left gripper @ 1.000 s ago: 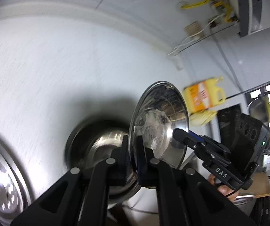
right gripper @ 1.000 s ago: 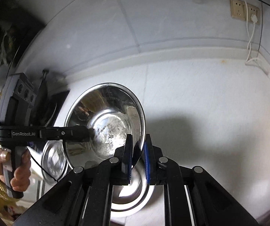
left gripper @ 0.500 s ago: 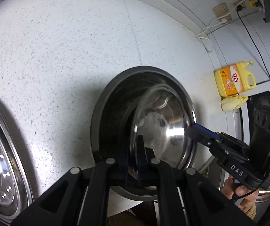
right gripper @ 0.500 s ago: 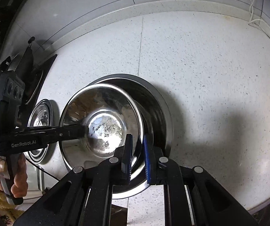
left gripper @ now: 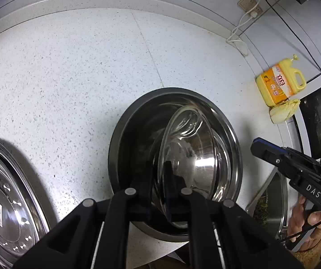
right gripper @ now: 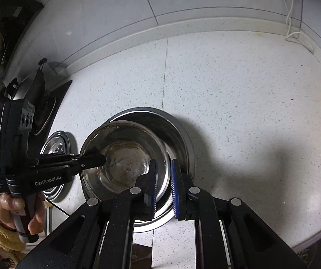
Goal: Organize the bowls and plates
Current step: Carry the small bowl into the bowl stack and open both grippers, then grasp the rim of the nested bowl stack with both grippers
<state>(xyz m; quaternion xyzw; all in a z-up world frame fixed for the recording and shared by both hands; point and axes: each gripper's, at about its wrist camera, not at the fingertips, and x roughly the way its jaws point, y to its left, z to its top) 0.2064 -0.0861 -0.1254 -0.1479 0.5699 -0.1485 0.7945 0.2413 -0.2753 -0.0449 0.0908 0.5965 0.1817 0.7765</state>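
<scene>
A small steel bowl (left gripper: 196, 157) sits tilted inside a larger steel bowl (left gripper: 133, 121) on the speckled white counter. My left gripper (left gripper: 159, 179) is shut on the small bowl's near rim. In the right wrist view the small bowl (right gripper: 124, 157) lies in the large bowl (right gripper: 178, 134); my right gripper (right gripper: 163, 186) stands open over their right rims, holding nothing. The right gripper also shows in the left wrist view (left gripper: 259, 149), just right of the bowls. The left gripper shows in the right wrist view (right gripper: 99, 159) at the small bowl's left rim.
A patterned steel plate (left gripper: 1, 201) lies at the left of the bowls, seen also in the right wrist view (right gripper: 57, 148). A yellow detergent jug (left gripper: 277, 85) and a sponge (left gripper: 283, 112) stand by the sink (left gripper: 270, 201) at right. A stove with a wok (right gripper: 37, 94) is at far left.
The small bowl has come down into the large bowl. My right gripper has opened and let go of its rim. My left gripper still grips it.
</scene>
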